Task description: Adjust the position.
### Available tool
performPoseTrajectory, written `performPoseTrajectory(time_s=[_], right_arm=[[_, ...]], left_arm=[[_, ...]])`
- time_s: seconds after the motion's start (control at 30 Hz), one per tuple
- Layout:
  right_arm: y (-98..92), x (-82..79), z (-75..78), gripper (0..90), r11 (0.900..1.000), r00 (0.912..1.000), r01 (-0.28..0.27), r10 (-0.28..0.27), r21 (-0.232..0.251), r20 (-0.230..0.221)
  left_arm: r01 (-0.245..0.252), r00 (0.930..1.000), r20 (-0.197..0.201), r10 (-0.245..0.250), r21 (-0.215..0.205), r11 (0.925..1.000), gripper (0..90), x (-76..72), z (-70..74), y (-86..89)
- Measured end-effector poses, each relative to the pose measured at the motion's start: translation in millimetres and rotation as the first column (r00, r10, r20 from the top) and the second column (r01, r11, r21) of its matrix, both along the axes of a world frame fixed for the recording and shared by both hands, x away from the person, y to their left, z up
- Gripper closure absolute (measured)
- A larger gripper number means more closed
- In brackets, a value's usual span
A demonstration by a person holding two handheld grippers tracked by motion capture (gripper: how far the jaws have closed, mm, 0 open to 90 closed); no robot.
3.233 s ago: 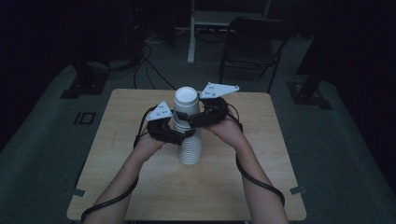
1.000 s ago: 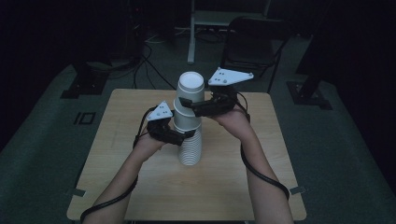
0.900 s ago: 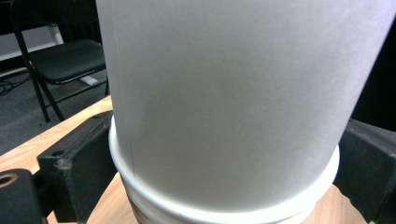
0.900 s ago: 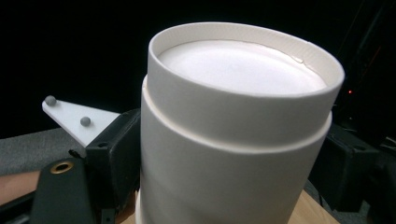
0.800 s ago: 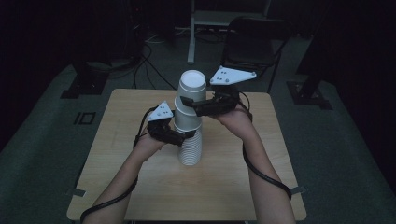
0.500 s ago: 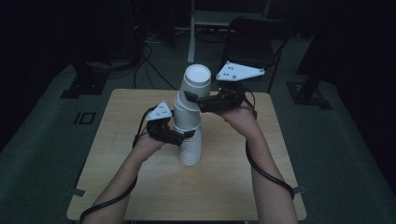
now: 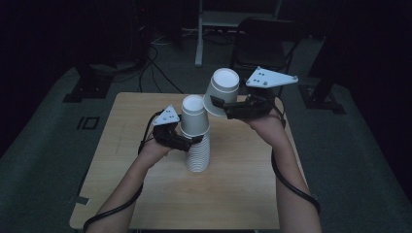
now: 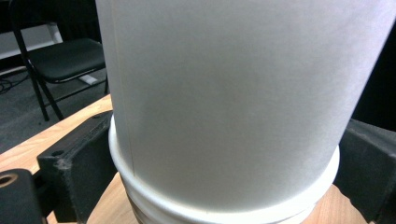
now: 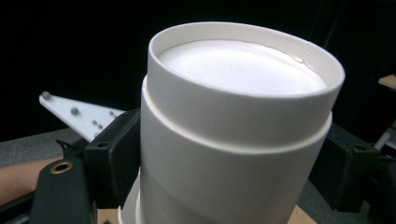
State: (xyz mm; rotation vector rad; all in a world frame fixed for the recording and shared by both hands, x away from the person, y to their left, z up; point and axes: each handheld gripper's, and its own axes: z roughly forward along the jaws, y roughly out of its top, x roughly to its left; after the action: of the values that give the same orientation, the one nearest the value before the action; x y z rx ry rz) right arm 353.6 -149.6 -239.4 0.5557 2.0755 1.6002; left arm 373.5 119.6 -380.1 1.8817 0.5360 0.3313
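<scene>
My left claw (image 7: 194,141) is clamped on the stack of white cups (image 7: 196,141), which stands upside down near the middle of the tabletop (image 7: 145,194). My right claw (image 7: 217,108) grips a lifted cup (image 7: 221,92), tilted in the air just beside the stack's top and apart from it. Nothing else lies on the tabletop; a dark folding chair (image 7: 262,43) stands beyond its far edge, with cables (image 7: 155,53) on the floor.
</scene>
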Motion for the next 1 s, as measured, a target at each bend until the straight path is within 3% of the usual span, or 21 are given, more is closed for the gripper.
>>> performPoseTrajectory(time_s=[0.3, 0.47, 0.8, 1.0], right_arm=[[-27.1, -6.3, -14.3, 19.7, 0.999, 0.9989, 0.047, -0.047, 0.004, -0.007], [-39.0, -7.9, -21.4, 19.6, 0.997, 0.9973, 0.072, -0.072, 0.013, -0.019], [-45.9, -7.4, -34.7, 19.6, 0.996, 0.9953, 0.09, -0.09, 0.009, -0.036], [-46.6, -8.0, -48.0, 19.6, 0.996, 0.9941, 0.089, -0.088, 0.0, -0.063]], left_arm=[[0.012, 0.9999, 0.005, -0.012, 0.008, 0.9999, 4.1, -1.5, 0.9, 0.6], [-0.005, 1.0, -0.004, 0.005, -0.002, 1.0, 3.6, -0.8, 0.5, 2.7], [-0.029, 0.9996, 0.002, 0.029, -0.01, 0.9995, 0.1, -8.5, 8.3, 13.1], [-0.02, 0.9998, 0.008, 0.02, -0.003, 0.9998, 0.1, -16.9, 5.1, 23.0]])
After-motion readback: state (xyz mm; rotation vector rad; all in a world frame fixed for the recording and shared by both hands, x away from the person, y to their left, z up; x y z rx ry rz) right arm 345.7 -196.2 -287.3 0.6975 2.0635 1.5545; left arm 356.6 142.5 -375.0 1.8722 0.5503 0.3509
